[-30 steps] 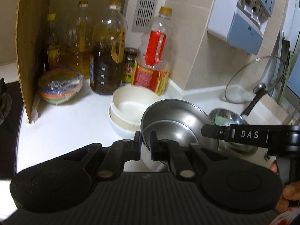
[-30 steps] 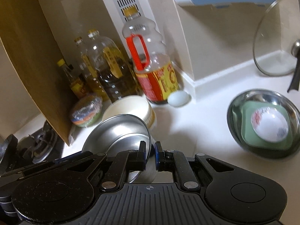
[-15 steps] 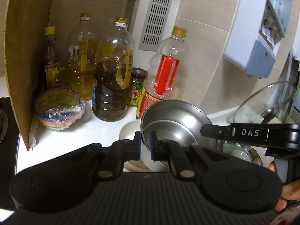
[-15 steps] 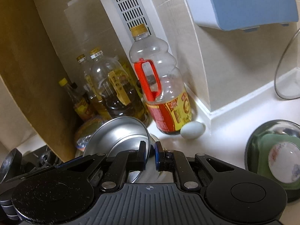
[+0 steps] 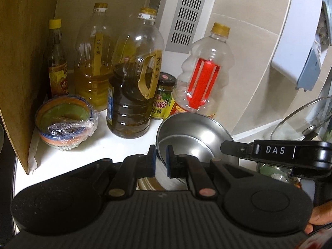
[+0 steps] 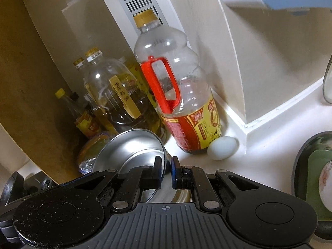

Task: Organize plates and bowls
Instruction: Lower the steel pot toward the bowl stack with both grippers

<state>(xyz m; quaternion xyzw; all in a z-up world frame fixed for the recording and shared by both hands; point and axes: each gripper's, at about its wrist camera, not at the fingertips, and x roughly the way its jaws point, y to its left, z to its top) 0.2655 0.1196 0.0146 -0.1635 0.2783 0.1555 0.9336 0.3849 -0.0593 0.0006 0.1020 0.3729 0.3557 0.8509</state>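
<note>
A shiny steel bowl (image 5: pixel 197 132) hangs tilted above the white counter, gripped from both sides. My left gripper (image 5: pixel 161 159) is shut on its near rim. My right gripper (image 6: pixel 166 170) is shut on the opposite rim of the same steel bowl (image 6: pixel 132 145); one of its fingers (image 5: pixel 269 150) reaches in from the right in the left wrist view. Just a sliver of a cream bowl (image 5: pixel 145 183) shows underneath, behind the fingers.
Several oil and sauce bottles (image 5: pixel 132 83) crowd the back corner, with a plastic-wrapped colourful bowl (image 5: pixel 64 122) and a wooden board (image 5: pixel 20 62) to their left. An egg (image 6: pixel 222 147) lies by the red-handled bottle (image 6: pixel 178 103). A large steel basin (image 6: pixel 300 155) with dishes sits at right.
Both grippers have carried the steel bowl across the counter toward the bottles in the corner. The cream bowl, plainly seen before, now lies almost hidden beneath it.
</note>
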